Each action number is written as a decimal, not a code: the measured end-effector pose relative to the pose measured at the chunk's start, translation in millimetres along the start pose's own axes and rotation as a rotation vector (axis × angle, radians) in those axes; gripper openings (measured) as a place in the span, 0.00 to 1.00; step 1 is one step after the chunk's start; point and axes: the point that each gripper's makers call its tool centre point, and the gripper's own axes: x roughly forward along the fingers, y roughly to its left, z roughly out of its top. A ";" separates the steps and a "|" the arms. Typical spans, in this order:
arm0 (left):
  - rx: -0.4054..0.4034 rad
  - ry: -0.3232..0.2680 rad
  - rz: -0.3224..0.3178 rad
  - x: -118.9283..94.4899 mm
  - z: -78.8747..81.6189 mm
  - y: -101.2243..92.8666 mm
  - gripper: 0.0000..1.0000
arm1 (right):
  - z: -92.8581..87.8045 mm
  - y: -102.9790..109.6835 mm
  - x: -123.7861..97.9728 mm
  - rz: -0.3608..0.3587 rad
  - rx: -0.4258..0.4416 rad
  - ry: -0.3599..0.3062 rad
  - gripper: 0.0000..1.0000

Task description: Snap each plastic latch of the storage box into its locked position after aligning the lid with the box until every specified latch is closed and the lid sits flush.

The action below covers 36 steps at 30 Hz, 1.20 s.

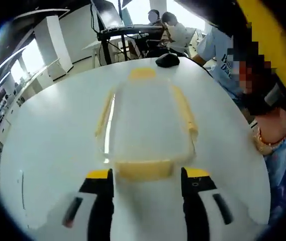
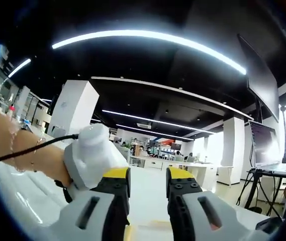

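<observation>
White counter (image 1: pixel 47 150) at frame center carries box (image 1: pixel 145 120); left claw (image 1: pixel 147 175) wide apart, empty, straddling near latch (image 1: pixel 144 169). Right claw (image 2: pixel 148 178) narrowly apart, empty. Risk: off-center push skews lid.

Bright ceiling strip lights (image 2: pixel 148 37), window glare, soft fisheye blur.

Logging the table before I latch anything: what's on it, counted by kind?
Storage box with yellow latches: 1
Black object at the far edge, too blurred to identify: 1
Total: 2
</observation>
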 end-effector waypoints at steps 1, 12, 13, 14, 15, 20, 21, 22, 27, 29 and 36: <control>0.001 0.002 -0.003 0.3 -0.8 -0.5 0.54 | -0.9 -0.4 -0.3 0.000 0.006 0.002 0.28; -0.028 -0.022 -0.002 6.6 4.8 1.8 0.40 | -5.9 -7.3 -2.4 -0.033 0.015 0.021 0.28; -0.032 -0.026 0.000 6.9 5.3 2.4 0.40 | -6.2 -8.0 -2.6 -0.035 0.016 0.022 0.28; -0.034 -0.028 0.001 7.2 5.6 2.8 0.40 | -6.0 -8.2 -2.9 -0.036 0.017 0.020 0.28; -0.034 -0.029 0.001 7.3 5.6 3.0 0.40 | -5.8 -8.8 -3.1 -0.039 0.015 0.019 0.28; -0.037 -0.022 0.009 5.1 3.7 4.0 0.40 | -8.6 -9.7 -1.9 -0.038 0.017 0.028 0.28; -0.039 -0.017 0.011 4.0 2.2 4.0 0.40 | -10.9 -8.5 -0.5 -0.030 0.020 0.037 0.28; -0.040 -0.013 0.013 3.0 0.6 4.3 0.40 | -12.8 -7.1 0.8 -0.023 0.018 0.046 0.28; -0.051 0.009 0.018 -1.7 -8.9 5.3 0.40 | -17.8 -10.3 5.0 -0.020 -0.058 0.089 0.29; -0.053 0.013 0.019 -2.9 -11.0 5.5 0.40 | -20.7 -13.1 6.9 0.006 -0.050 0.115 0.29; -0.062 0.032 0.018 -8.9 -19.9 6.8 0.40 | -44.6 -33.0 14.5 0.110 -0.095 0.273 0.29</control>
